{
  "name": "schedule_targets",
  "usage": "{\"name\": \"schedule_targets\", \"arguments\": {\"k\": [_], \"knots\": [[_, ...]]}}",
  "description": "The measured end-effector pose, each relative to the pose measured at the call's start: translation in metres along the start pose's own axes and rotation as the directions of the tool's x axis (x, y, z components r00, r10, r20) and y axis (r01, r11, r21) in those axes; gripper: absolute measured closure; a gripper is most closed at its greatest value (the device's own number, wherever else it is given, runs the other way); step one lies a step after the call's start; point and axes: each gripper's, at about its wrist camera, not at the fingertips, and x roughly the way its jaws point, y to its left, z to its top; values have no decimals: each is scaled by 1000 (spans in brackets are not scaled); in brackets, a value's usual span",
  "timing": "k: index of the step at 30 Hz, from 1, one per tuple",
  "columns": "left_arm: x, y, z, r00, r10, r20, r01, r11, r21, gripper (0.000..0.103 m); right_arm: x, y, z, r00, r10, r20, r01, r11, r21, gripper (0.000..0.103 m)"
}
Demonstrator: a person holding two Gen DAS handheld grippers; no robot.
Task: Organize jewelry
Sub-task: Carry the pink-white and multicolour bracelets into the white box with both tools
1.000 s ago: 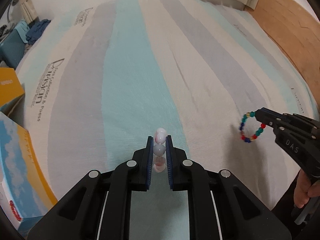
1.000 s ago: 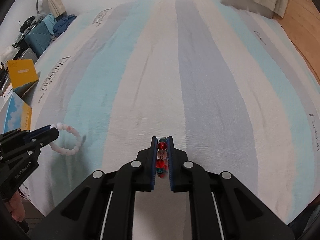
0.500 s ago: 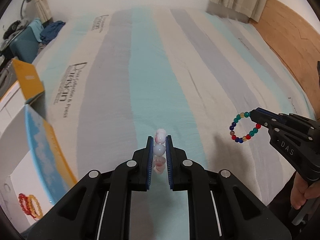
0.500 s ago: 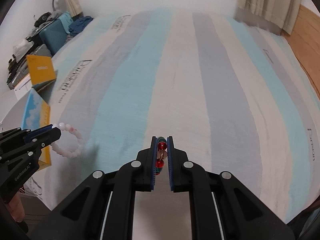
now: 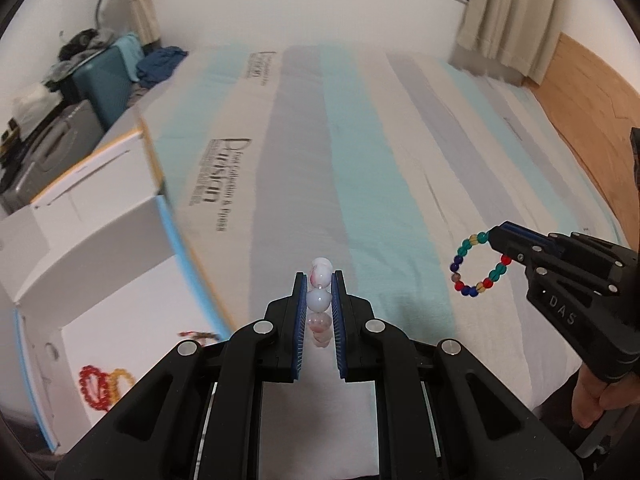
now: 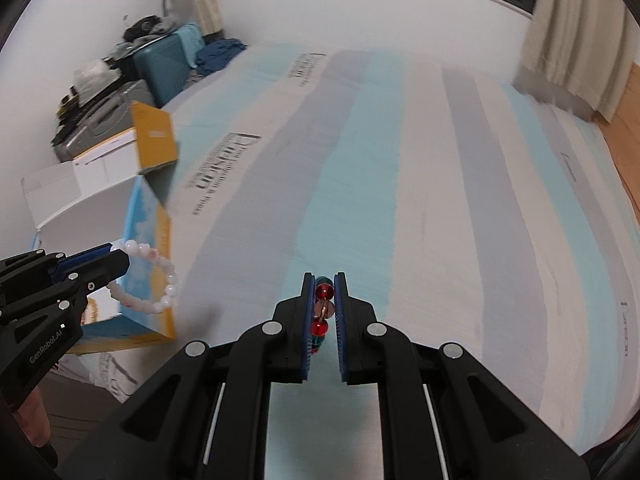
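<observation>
1. The left gripper (image 5: 319,280) pinches a pale pink-and-white bead bracelet (image 6: 154,280), its loop hanging in the air at the edge of the open box (image 5: 120,280).
2. The right gripper (image 6: 324,292) is pressed onto a multicoloured bead bracelet (image 5: 478,266), held above the striped bed cover (image 5: 360,160), well apart from the box.
3. Risk: each loop is gripped by only a few round beads, so a quick swing could probably let them roll out between the pads, dropping a bracelet outside the box.
4. Risk: releasing too early, before the loop is over the box floor, could catch it on the raised flap.
5. Only the left wrist view shows the box interior, where red and yellow bracelets (image 5: 104,384) lie.
6. Only the right wrist view shows the pale loop in full and the box's blue-and-yellow outer side.
</observation>
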Motion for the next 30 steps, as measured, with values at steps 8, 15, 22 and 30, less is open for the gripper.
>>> {"name": "schedule_targets", "arguments": {"k": [8,15,22,30], "knots": [[-31,58,-11,998,67,-16,-68,994,-81,92,-13,70,9,999,50,15,-49,996,-77,94],[-54,104,-29,995,101,-12,-102,985,-140,92,-18,129,12,996,90,17,-87,986,-144,94],[-68,157,-47,991,134,-20,-136,970,-201,92,-14,190,15,992,129,7,-125,971,-205,94],[-53,212,-77,986,145,-79,-161,950,-269,92,13,249,7,988,145,-56,-155,951,-266,94]]}}
